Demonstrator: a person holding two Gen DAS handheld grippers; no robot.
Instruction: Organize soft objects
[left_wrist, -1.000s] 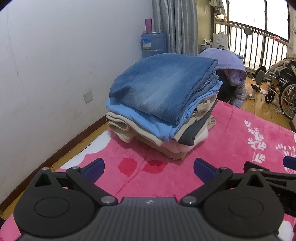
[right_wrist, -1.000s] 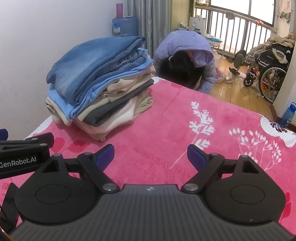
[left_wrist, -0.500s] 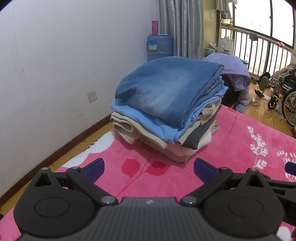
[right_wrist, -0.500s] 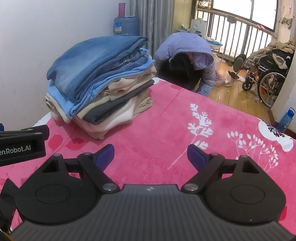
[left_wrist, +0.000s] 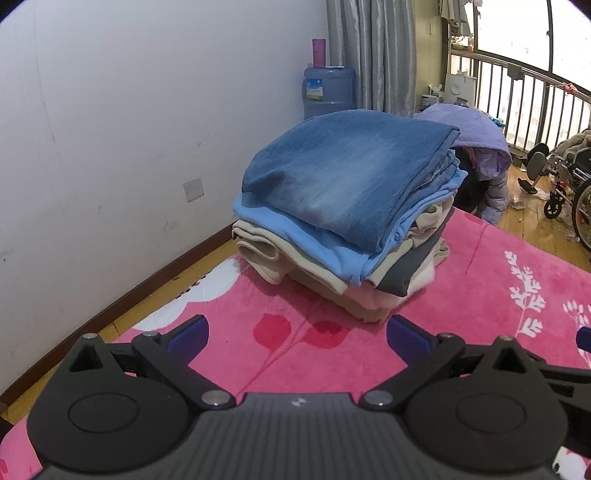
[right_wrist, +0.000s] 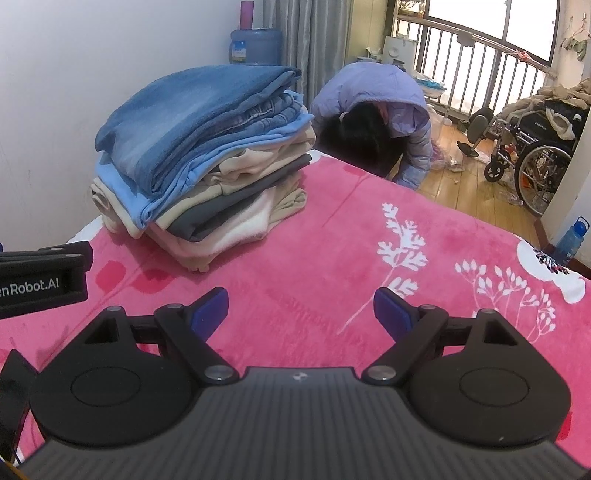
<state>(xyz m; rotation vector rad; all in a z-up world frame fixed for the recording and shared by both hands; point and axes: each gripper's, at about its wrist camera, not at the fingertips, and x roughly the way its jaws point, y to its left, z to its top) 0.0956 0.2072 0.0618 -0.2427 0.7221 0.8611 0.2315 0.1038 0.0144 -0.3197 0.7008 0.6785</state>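
A stack of folded clothes (left_wrist: 343, 218) sits on a pink blanket (left_wrist: 280, 343), with folded blue jeans (left_wrist: 351, 166) on top, then light blue, beige, grey and cream layers. In the right wrist view the same stack (right_wrist: 199, 162) stands at the left on the blanket (right_wrist: 369, 258). My left gripper (left_wrist: 298, 336) is open and empty, hovering short of the stack's near corner. My right gripper (right_wrist: 301, 309) is open and empty over bare blanket, to the right of the stack. The left gripper's body (right_wrist: 40, 280) shows at the right wrist view's left edge.
A person in a lilac jacket (right_wrist: 376, 122) bends down beyond the bed's far edge. A white wall (left_wrist: 129, 147) and a strip of wood floor run on the left. A water jug (left_wrist: 327, 92) stands behind, a wheelchair (right_wrist: 528, 147) and a blue bottle (right_wrist: 570, 242) at right.
Both views have drifted back and up slightly, so the stack sits a little farther and more central. Both grippers stay open; the clothes have not moved.
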